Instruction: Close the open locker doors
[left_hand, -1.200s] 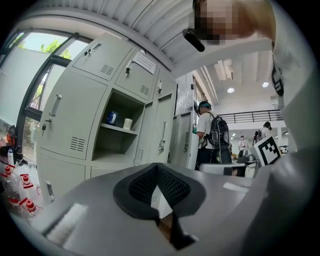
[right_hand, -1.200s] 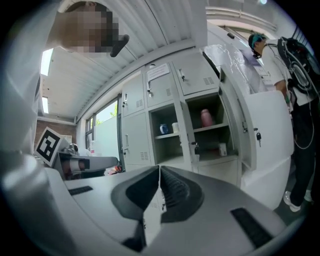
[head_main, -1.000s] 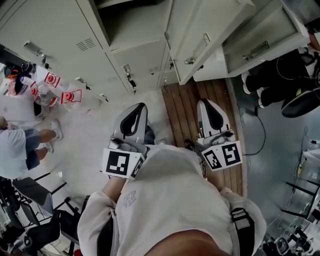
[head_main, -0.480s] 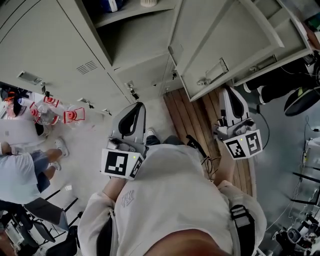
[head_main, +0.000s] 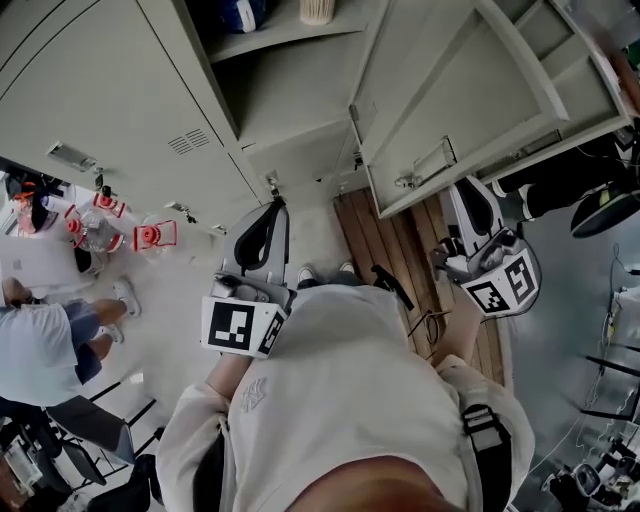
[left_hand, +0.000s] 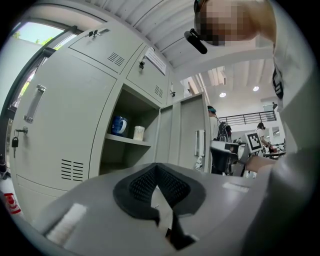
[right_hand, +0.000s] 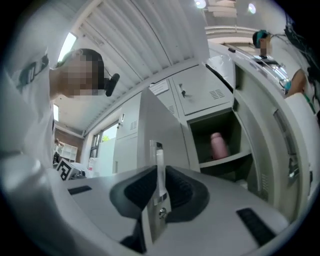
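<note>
The open locker door (head_main: 455, 95) is standing at the right, its thin edge pinched between the jaws of the right hand-held gripper (right_hand: 159, 176). The left hand-held gripper (head_main: 272, 208) is facing the open compartment (head_main: 290, 95), jaws together, empty.

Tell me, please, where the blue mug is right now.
In the left gripper view the blue mug stands on the locker shelf, left of centre, with a pale cup just to its right.

Wooden floor strip (head_main: 375, 240), pale floor (head_main: 170, 300), ceiling lights (left_hand: 222, 94)
</note>
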